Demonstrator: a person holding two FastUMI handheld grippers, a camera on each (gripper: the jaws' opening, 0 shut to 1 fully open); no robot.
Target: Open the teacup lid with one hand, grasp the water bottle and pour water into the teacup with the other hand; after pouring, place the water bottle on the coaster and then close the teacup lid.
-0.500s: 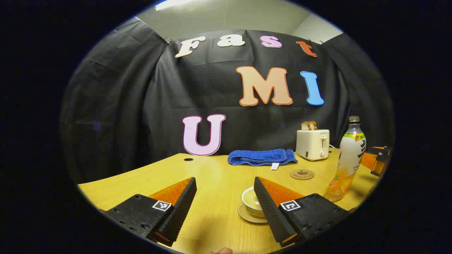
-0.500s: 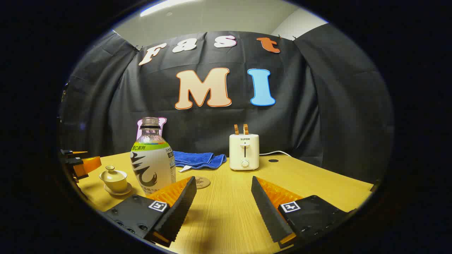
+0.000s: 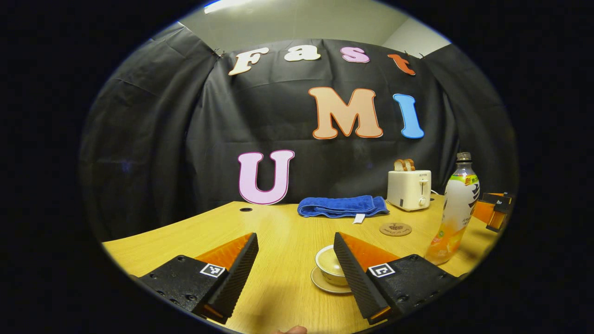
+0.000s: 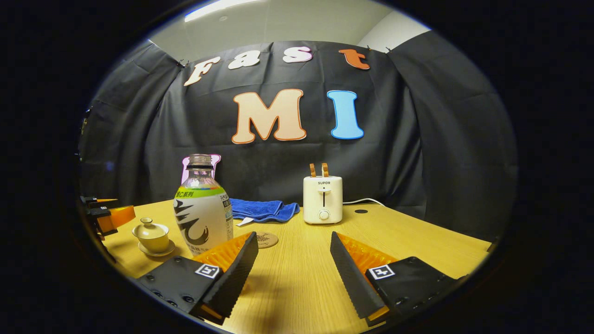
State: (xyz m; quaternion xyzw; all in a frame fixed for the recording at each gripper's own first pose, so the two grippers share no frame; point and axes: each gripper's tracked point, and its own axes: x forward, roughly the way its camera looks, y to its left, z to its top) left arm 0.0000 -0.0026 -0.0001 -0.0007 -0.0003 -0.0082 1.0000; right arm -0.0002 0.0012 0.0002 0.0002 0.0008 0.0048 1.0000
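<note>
Above the counter [image 3: 278,232], I am holding both tongs wide open and empty, left tongs [image 3: 295,273] nearing the lidded teacup [image 4: 151,235], right tongs [image 4: 293,273] beside the water bottle [image 4: 203,211].

In the left gripper view the teacup [image 3: 330,271], water bottle [image 3: 454,211] and coaster [image 3: 395,228] sit slightly further left than half a second ago. In the right gripper view the water bottle [image 4: 203,211] and toaster [image 4: 323,199] have shifted slightly right.
</note>
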